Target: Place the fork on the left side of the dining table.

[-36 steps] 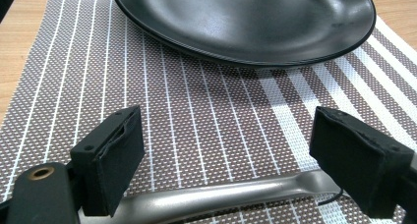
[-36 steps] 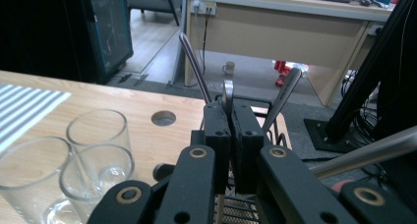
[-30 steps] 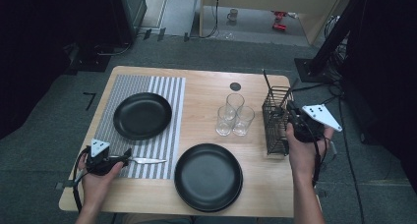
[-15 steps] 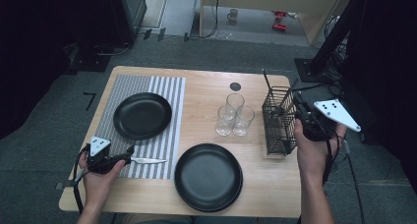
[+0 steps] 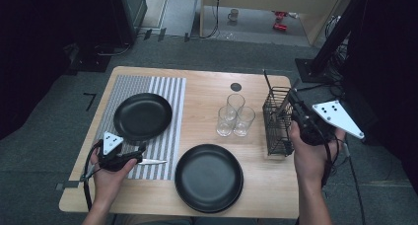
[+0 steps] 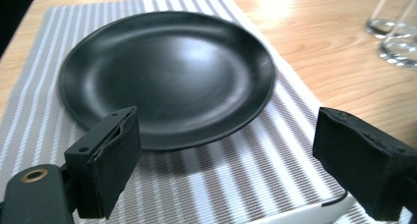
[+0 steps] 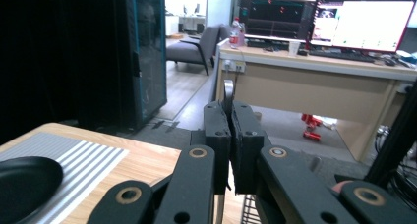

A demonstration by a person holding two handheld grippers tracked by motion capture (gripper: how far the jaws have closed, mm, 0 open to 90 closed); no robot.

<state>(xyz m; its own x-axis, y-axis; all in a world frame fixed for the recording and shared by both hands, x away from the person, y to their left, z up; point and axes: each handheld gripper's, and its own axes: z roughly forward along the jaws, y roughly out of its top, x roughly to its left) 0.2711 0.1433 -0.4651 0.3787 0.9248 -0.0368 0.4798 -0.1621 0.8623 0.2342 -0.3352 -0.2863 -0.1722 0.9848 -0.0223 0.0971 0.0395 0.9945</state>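
Over the wire caddy [image 5: 277, 120] near the worktop's right edge, a slim, stiff, light and probably slippery metal utensil [image 7: 228, 92] is pinched near its top end by the right gripper [image 7: 230, 130], while the left gripper [image 6: 231, 170] is held open above the knife [image 5: 150, 161].

A grey carpeted floor [image 5: 44, 151] is seen around the wooden table [image 5: 207, 94] in the high view, with strips of lighter flooring at the upper middle of the frame. A dark cabinet [image 5: 125, 10] is placed at the upper left, and a light wooden desk [image 5: 266, 0] at the upper right, beneath which a mug [image 5: 233, 14] and a small red object [image 5: 280, 25] are left on the floor. In the right gripper view, lit monitors [image 7: 364, 17] are set on that desk at the upper right, a grey armchair [image 7: 196, 44] is seen behind, and a black glass-fronted cabinet [image 7: 145, 52] is stood at the left.
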